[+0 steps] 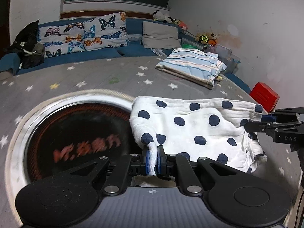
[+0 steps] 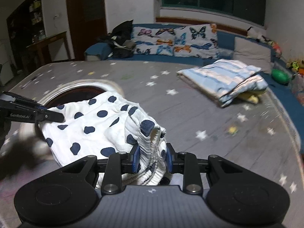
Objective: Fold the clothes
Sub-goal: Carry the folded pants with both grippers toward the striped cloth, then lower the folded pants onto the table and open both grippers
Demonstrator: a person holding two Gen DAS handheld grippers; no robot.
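A white garment with navy polka dots [image 1: 191, 125] hangs stretched between my two grippers above the grey star-print bed. My left gripper [image 1: 153, 158] is shut on one bunched corner of it. My right gripper [image 2: 152, 157] is shut on a thick gathered edge of the same garment [image 2: 98, 125]. The right gripper also shows at the right edge of the left wrist view [image 1: 266, 120], and the left gripper shows at the left edge of the right wrist view [image 2: 43, 114]. The cloth's lower part sags below the hold.
A round basket with a pale rim [image 1: 19, 136] sits on the bed under the garment's left side. A folded blue-striped blanket [image 1: 191, 64] lies farther back. Butterfly pillows [image 1: 83, 34], a grey pillow [image 1: 159, 35], dark bags [image 1: 28, 45], stuffed toys [image 1: 207, 38] and a red box [image 1: 264, 96] edge the bed.
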